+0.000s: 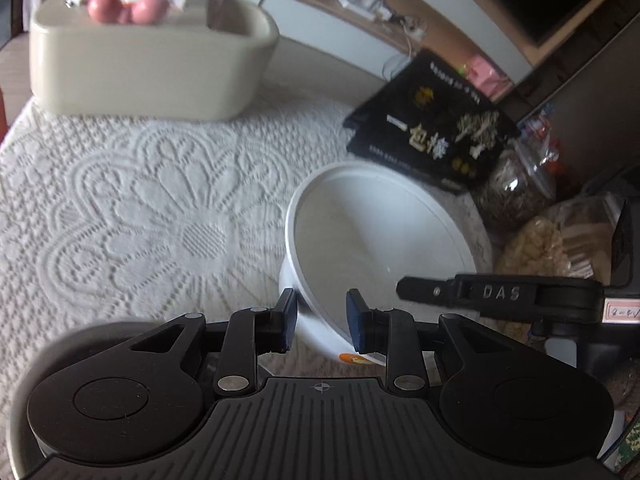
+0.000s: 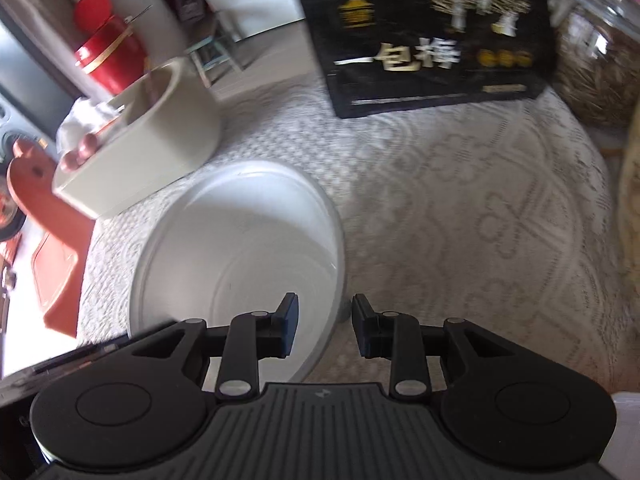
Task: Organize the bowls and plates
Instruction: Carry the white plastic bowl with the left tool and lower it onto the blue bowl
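A white bowl (image 1: 380, 232) hangs a little above the lace tablecloth (image 1: 140, 208), held from two sides. My left gripper (image 1: 322, 320) is shut on its near left wall, one blue pad inside and one outside. A black finger of my right gripper (image 1: 440, 292) reaches over the bowl's right rim. In the right wrist view the same bowl (image 2: 240, 240) fills the lower left, and my right gripper (image 2: 325, 326) is shut on its right wall, with the left finger inside the bowl. An orange mark shows low on the bowl's outside. The bowl has nothing in it.
A cream box (image 1: 152, 72) with tissue and pink balls stands at the table's far left. A black printed bag (image 1: 432, 132), a clear jar of dried bits (image 1: 516, 188) and a bag of snacks (image 1: 532, 248) crowd the right side. Beyond the box stands a red tin (image 2: 108, 56).
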`<state>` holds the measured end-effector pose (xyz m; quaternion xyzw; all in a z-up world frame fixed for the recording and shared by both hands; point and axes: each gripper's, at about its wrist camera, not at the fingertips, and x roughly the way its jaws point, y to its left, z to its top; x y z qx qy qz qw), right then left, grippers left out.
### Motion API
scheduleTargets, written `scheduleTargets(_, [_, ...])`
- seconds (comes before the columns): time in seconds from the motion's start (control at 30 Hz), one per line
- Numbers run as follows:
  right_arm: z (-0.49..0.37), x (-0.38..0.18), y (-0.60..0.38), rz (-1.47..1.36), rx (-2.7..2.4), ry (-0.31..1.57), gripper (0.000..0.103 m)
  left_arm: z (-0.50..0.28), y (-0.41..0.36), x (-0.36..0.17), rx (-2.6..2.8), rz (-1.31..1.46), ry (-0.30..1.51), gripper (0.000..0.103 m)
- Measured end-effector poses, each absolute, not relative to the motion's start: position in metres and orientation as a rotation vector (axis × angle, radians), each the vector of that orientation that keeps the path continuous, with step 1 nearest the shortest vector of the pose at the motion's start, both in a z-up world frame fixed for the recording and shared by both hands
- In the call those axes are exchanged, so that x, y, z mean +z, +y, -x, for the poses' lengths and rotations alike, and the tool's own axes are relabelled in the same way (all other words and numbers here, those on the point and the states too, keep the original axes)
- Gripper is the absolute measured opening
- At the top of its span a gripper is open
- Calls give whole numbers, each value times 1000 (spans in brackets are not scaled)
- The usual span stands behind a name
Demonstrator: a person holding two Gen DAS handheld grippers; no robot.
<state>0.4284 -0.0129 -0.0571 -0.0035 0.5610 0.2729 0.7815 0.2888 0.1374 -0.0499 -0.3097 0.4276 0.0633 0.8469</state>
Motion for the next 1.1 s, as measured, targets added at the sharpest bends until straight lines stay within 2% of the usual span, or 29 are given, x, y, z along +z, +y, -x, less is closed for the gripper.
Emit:
scheduleTargets(0.2, [-434, -74, -21, -12, 573, 1241, 29, -294, 131, -69, 118, 661, 948, 27])
scheduleTargets(0.67, [-434, -93, -16, 6, 583, 1284, 30, -297, 132, -68, 175, 617, 942, 26])
scheduleTargets(0.77, [-433, -93, -17, 3, 604, 1276, 30, -301, 130, -68, 185, 601, 955, 26])
scheduleTargets(0.87, [-428, -89, -14, 41, 621, 1239, 30, -306, 124, -66, 186, 580, 963, 30])
scheduleTargets(1.1, [-426, -69, -29, 22, 632, 1152, 30, -311, 113, -51, 201, 563, 941, 30])
